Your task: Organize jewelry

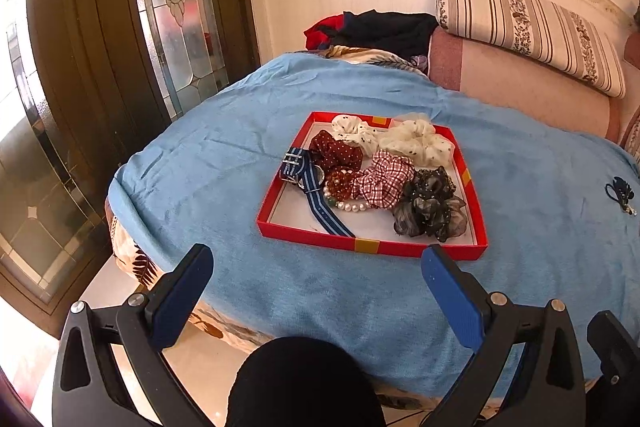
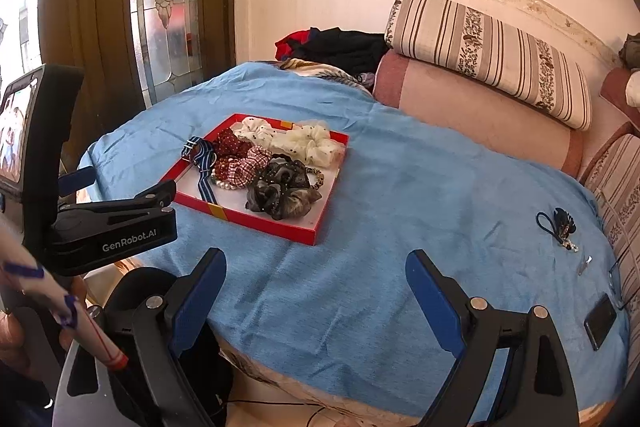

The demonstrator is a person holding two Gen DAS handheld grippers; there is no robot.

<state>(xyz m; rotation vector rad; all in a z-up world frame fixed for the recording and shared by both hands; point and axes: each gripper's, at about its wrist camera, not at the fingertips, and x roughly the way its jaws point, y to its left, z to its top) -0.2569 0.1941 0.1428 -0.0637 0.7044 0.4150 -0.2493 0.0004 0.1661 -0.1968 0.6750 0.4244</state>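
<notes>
Both claws hover spread wide and hold nothing: the left gripper [image 1: 316,259] just short of the red tray [image 1: 372,247], the right gripper [image 2: 316,263] over the blue blanket [image 2: 420,195]. Inside the tray lie scrunchies, a pearl bracelet [image 1: 352,205] and a striped watch strap [image 1: 316,195]. Well apart to the right, a dark tassel charm [image 2: 560,227] lies on the blanket.

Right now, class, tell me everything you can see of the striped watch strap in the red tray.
The striped watch strap is navy fabric with pale lengthwise stripes and metal buckle loops at its far end. It lies flat and loosely bent at the left side of the red tray, its far end draped over the rim, its near tip by the front wall. A watch face shows partly at its middle. It touches the dotted maroon scrunchie.
</notes>
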